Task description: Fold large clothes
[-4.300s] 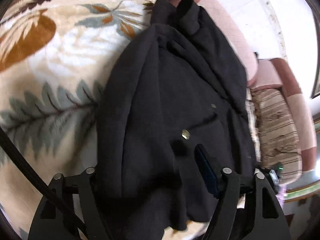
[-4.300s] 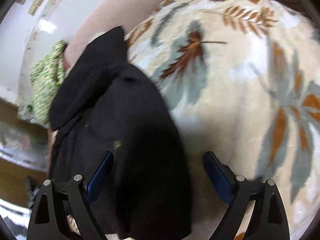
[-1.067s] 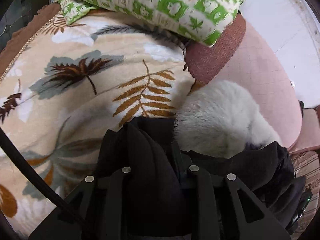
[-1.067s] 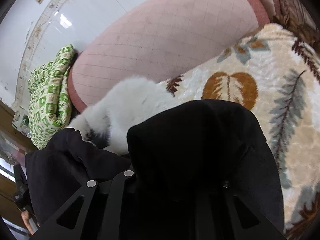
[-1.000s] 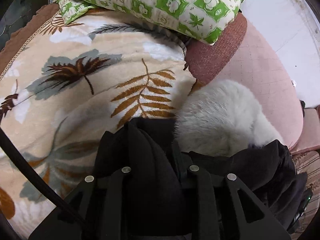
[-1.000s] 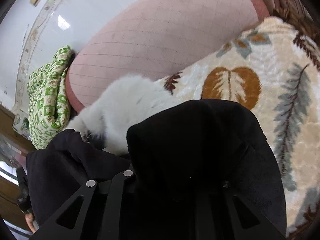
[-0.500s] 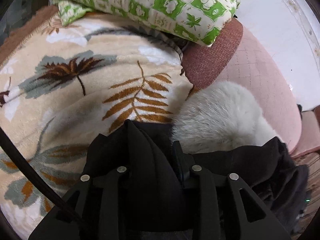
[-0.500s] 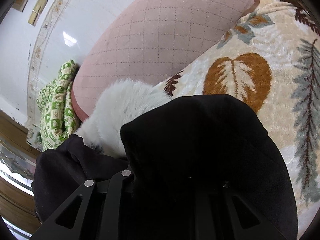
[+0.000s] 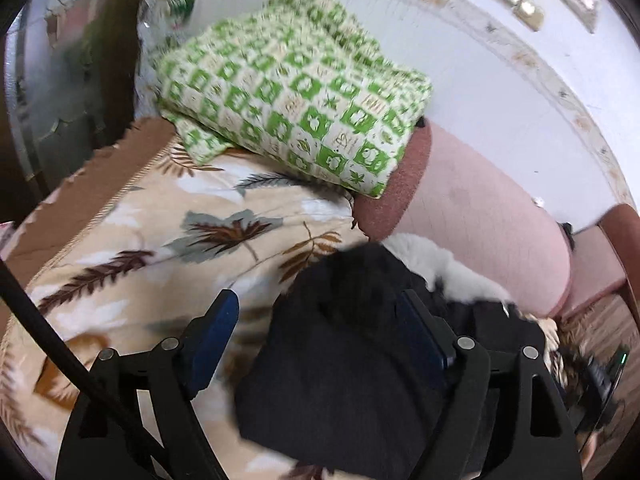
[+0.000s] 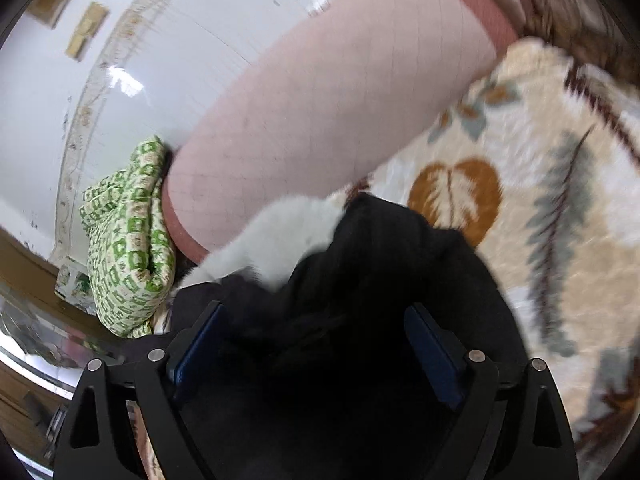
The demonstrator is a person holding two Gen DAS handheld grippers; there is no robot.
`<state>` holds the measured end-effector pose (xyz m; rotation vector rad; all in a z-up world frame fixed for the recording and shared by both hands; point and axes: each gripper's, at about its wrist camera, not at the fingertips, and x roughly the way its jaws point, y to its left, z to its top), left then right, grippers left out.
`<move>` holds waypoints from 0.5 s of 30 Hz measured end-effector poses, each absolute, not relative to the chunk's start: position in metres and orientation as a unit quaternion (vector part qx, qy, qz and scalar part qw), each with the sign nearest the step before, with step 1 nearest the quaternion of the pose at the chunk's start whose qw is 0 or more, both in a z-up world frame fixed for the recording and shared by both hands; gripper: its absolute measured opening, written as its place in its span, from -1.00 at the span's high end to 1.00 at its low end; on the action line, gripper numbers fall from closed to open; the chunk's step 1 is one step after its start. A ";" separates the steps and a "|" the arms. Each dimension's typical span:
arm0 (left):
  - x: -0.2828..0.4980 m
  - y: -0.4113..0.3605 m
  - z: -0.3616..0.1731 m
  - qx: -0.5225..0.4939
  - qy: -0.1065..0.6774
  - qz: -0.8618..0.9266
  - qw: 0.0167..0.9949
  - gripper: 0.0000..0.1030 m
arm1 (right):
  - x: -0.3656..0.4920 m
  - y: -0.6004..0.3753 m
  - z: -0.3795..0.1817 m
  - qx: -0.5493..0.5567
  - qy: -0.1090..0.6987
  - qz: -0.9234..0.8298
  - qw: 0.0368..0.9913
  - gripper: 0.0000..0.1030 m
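A black coat (image 9: 352, 364) with a white fur collar (image 9: 444, 268) lies folded on a leaf-patterned blanket (image 9: 132, 248). In the left wrist view my left gripper (image 9: 320, 328) is open, its blue pads apart, hovering over the coat's left edge. In the right wrist view the coat (image 10: 380, 320) fills the lower middle, with the fur collar (image 10: 280, 236) at its far end. My right gripper (image 10: 316, 348) is open above the black cloth, holding nothing.
A green-and-white patterned pillow (image 9: 292, 88) lies at the sofa's far left and shows in the right wrist view (image 10: 128, 248). A pink sofa backrest (image 10: 328, 108) runs behind the coat. The leaf blanket (image 10: 560, 208) extends to the right.
Both grippers were shut on the black coat half a second ago and are now open. The coat has dropped onto the blanket and both grippers have pulled back and tilted up.
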<state>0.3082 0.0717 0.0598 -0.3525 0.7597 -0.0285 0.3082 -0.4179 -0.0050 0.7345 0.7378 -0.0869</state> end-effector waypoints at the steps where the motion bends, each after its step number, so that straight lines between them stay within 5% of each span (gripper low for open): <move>1: 0.292 0.075 0.061 -0.171 0.363 -0.012 0.916 -0.66 | 0.298 -0.411 0.010 0.328 0.348 -0.046 0.877 -0.81; 7: 0.231 0.063 0.036 -0.125 0.353 0.030 0.927 -0.67 | 0.266 -0.347 0.059 0.206 0.357 -0.025 0.911 -0.81; 12: 0.249 0.034 0.018 -0.055 0.386 0.001 0.921 -0.67 | 0.264 -0.301 0.053 0.140 0.382 -0.010 0.913 -0.04; 15: 0.276 0.015 0.019 -0.012 0.380 -0.012 0.925 -0.67 | 0.280 -0.284 0.039 0.125 0.396 -0.003 0.910 0.04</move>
